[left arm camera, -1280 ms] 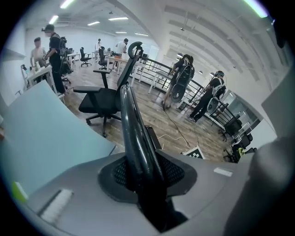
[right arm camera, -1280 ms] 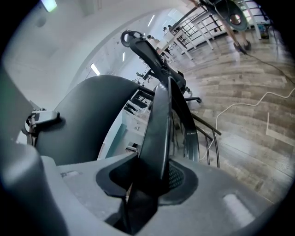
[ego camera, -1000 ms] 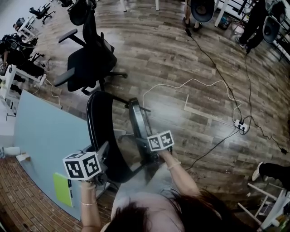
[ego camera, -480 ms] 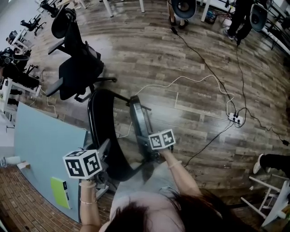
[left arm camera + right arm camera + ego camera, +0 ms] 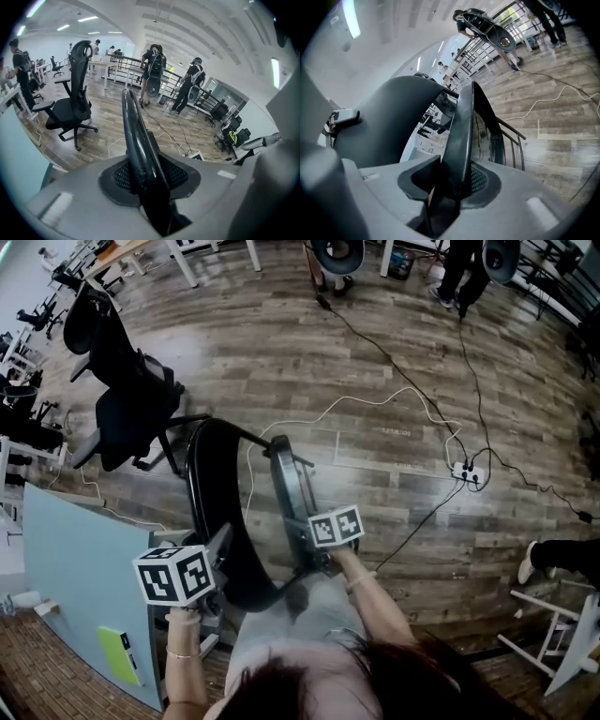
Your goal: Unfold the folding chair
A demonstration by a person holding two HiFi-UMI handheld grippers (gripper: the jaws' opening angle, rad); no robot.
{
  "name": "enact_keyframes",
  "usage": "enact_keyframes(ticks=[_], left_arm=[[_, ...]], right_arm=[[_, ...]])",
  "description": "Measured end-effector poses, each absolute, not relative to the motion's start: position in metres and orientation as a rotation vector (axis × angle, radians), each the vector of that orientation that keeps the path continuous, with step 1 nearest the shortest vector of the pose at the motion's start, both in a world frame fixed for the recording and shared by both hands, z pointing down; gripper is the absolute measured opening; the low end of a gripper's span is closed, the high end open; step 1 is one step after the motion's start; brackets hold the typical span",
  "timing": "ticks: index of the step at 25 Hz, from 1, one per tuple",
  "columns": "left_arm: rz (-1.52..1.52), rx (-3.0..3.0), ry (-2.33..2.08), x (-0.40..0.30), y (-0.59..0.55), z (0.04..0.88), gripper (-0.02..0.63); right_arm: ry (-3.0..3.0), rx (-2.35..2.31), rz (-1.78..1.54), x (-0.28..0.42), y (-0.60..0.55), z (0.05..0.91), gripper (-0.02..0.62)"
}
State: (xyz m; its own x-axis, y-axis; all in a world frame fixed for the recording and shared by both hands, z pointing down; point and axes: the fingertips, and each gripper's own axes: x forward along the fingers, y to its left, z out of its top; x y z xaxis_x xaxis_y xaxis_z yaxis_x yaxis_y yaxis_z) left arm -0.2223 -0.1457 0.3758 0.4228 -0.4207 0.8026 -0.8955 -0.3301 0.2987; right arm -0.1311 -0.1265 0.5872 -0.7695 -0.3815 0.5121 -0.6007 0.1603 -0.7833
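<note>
Head view looks steeply down on a wood-plank floor [image 5: 281, 352]. At the far left, toward eight o'clock, a pale blue-grey board [image 5: 75, 559] lies flat, with a yellow-green slip [image 5: 114, 654] on its near end. Up at ten o'clock stands a black office chair [image 5: 122, 399] on its wheeled base. Next comes the left gripper [image 5: 223, 545], its marker cube low at seven o'clock of the picture's middle. Its jaws are clamped partway closed on the curved black rim of the folding chair [image 5: 199, 486]. The chair stands in the middle of the floor just ahead of the person, with its two black halves close together and running from six toward twelve o'clock. In the left gripper view that rim [image 5: 138, 150] rises straight out from between the padded fingers [image 5: 180, 176], which press on it from both sides. The right gripper [image 5: 307, 559] sits just to the right of the chair's other half. It is likewise closed to a middling gap on that dark panel, whose thin edge [image 5: 461, 136] the right gripper view shows squeezed between the jaws. Farther right, a white cable [image 5: 375, 404] snakes over the planks toward a power strip [image 5: 466, 472] at three o'clock. People [image 5: 459, 268] stand along the top edge near one o'clock.
</note>
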Motion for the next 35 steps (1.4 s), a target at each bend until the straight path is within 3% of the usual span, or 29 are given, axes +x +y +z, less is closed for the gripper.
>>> enact_keyframes(ticks=[18, 35], left_arm=[[0.861, 2.008, -0.985, -0.101, -0.164, 0.392, 0.12], [0.848, 2.027, -0.983, -0.125, -0.163, 0.402, 0.118]], right_arm=[[-2.186, 1.103, 1.72, -0.016, -0.137, 0.605, 0.126], [-2.182, 1.104, 1.686, -0.026, -0.133, 0.613, 0.133]])
